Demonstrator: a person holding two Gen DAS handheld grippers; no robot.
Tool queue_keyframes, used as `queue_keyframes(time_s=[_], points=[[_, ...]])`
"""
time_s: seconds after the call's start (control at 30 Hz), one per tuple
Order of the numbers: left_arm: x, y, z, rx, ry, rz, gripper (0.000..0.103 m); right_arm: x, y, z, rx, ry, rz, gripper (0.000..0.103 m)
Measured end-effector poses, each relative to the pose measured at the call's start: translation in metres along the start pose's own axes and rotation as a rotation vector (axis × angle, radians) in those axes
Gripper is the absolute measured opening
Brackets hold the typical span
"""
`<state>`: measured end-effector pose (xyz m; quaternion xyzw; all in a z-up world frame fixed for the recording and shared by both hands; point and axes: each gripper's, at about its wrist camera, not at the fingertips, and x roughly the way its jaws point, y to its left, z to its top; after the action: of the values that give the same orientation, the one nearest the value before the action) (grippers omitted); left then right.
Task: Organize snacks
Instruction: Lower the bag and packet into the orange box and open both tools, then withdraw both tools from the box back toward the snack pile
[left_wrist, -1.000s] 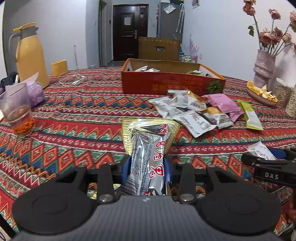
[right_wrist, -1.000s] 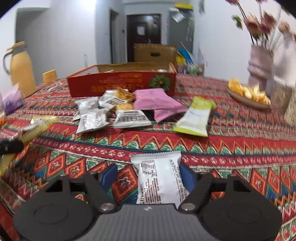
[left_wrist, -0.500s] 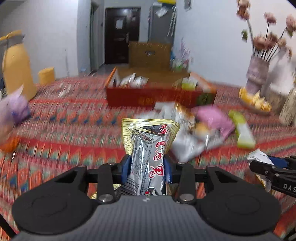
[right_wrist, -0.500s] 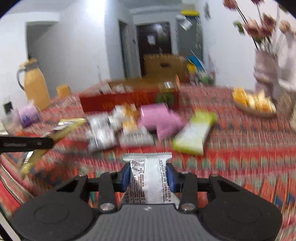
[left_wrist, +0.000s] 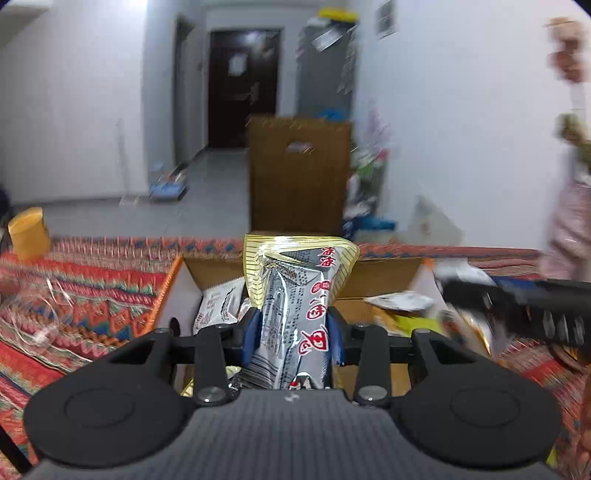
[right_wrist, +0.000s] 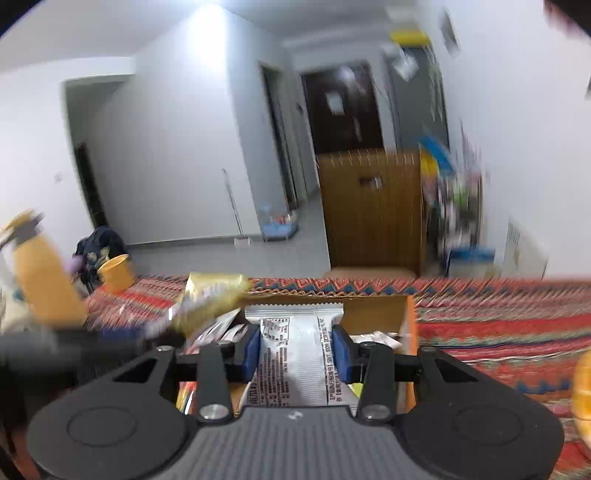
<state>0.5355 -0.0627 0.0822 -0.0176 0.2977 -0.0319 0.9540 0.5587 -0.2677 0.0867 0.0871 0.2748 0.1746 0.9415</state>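
White-walled room with a dark door at the far end and a brown slatted wooden cabinet (left_wrist: 300, 173) behind a table under a woven zigzag cloth in red, orange and blue (left_wrist: 92, 295); on it we list a shallow open cardboard box with an orange rim and plain tan inner walls (left_wrist: 384, 280), already holding several flat foil sachets, and a small yellow cylindrical cup (left_wrist: 28, 232) near the far left edge. Item one: our left gripper (left_wrist: 293, 334), blue pads pinching a long silver crinkled foil packet with red characters and a gold striped crimped top (left_wrist: 295, 291), held upright just above the box's near left part. Item two: our right gripper (right_wrist: 297, 350), whose jaws have just been closing, now clamped on a white matte sachet with fine black print and a serrated top seam (right_wrist: 293, 350), poised over the same box towards its right end. Both frames are smeared, so the box contents are hard to tell apart. Hazards, in our judgement: the two tools sit close over one narrow box and could knock together on release; slick foil may slide from the pads early and land on the cloth outside the rim; the tall silver packet, let go upright, could tip against the low wall and flop out; a light box may shift if a finger catches its edge
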Motion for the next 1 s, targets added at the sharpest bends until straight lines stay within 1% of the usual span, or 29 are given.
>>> queue_keyframes(time_s=[0.07,0.1,0.13,0.17,0.2,0.23,0.27,0.3,0.33,0.4,0.47,0.57,0.63,0.7,0.77,0.83,0.9,0.93,1.0], points=[[0.032,0.000,0.002,-0.015,0.036,0.010,0.038,0.048,-0.012,0.017,0.046,0.048,-0.026,0.040],[0.044,-0.001,-0.001,-0.004,0.035,0.011,0.039,0.067,-0.016,0.021,0.064,0.061,-0.043,0.040],[0.053,-0.003,-0.005,0.011,0.031,0.022,0.041,0.085,-0.020,0.022,0.077,0.073,-0.069,0.042],[0.060,-0.004,-0.012,0.019,0.035,0.031,0.053,0.101,-0.023,0.021,0.091,0.080,-0.083,0.046],[0.065,-0.001,-0.017,0.018,0.042,0.026,0.061,0.116,-0.028,0.019,0.110,0.082,-0.086,0.054],[0.067,0.001,-0.022,0.012,0.048,0.005,0.071,0.126,-0.031,0.015,0.122,0.093,-0.088,0.074],[0.067,0.004,-0.023,0.004,0.046,-0.030,0.070,0.135,-0.035,0.014,0.139,0.101,-0.098,0.083],[0.062,0.009,-0.023,-0.016,0.025,-0.061,0.072,0.139,-0.037,0.011,0.152,0.108,-0.108,0.084],[0.059,0.012,-0.021,-0.031,0.010,-0.060,0.076,0.139,-0.036,0.009,0.146,0.102,-0.109,0.084],[0.052,0.012,-0.019,0.004,0.002,-0.063,0.077,0.136,-0.036,0.007,0.149,0.078,-0.084,0.084],[0.049,0.011,-0.020,0.013,-0.013,-0.050,0.077,0.135,-0.036,0.004,0.148,0.077,-0.087,0.084],[0.044,0.008,-0.021,0.064,-0.012,-0.035,0.077,0.136,-0.037,0.003,0.157,0.068,-0.088,0.082],[0.031,0.010,-0.018,0.082,-0.032,-0.021,0.077,0.122,-0.035,0.000,0.143,0.048,-0.114,0.083],[0.011,0.014,-0.012,0.078,-0.060,-0.036,0.079,0.103,-0.028,0.003,0.126,0.024,-0.141,0.084],[-0.010,0.018,-0.007,0.102,-0.080,-0.043,0.081,0.081,-0.020,0.008,0.088,0.011,-0.127,0.086],[-0.035,0.024,-0.004,0.129,-0.097,-0.035,0.083,0.056,-0.011,0.014,0.035,0.000,-0.143,0.088],[-0.058,0.032,-0.002,0.141,-0.103,-0.019,0.084,0.025,-0.001,0.019,-0.036,-0.008,-0.152,0.093],[-0.071,0.037,-0.003,0.143,-0.110,-0.013,0.086,0.011,0.004,0.021,-0.069,-0.009,-0.151,0.096],[-0.100,0.047,-0.007,0.142,-0.128,0.000,0.089,-0.024,0.013,0.020,-0.140,-0.020,-0.152,0.096]])
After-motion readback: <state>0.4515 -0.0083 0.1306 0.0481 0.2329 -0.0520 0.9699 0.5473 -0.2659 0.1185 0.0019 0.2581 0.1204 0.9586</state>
